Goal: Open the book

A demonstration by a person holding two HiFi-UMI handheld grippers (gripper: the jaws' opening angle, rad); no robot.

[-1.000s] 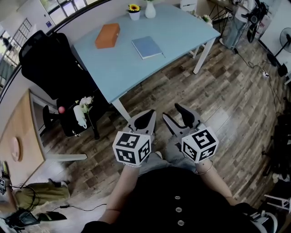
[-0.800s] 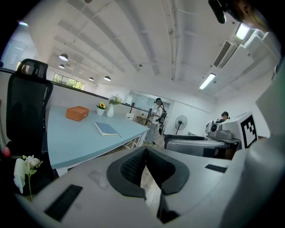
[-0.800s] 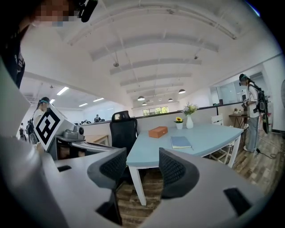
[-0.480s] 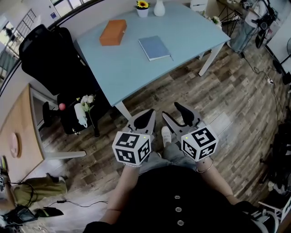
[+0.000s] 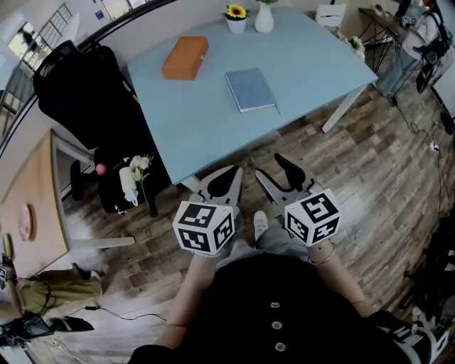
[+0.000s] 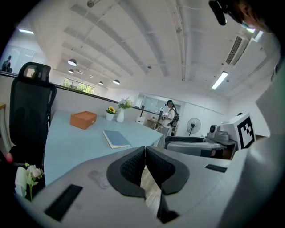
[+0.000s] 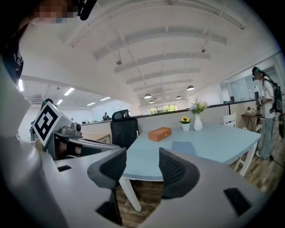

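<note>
Left tongs [image 6: 145, 153]: jaws are closed against each other, with nothing between them. Right tongs [image 7: 142, 167]: jaws stand apart, with nothing between them. Both tongs are held side by side, near the person's body, above the wooden floor [image 5: 370, 163] and short of the near edge of the desk [image 5: 306, 64]. Neither touches the desk or anything on it.

The book [image 5: 251, 89] is blue, closed, and lies flat near the middle of the light blue desk, well apart from both tongs. An orange box [image 5: 185, 57] lies to the left of the book and slightly farther away. A potted sunflower [image 5: 236, 18] and a white vase [image 5: 264, 18] stand together at the far edge. A black office chair [image 5: 78, 92] stands at the left end of the desk.
</note>
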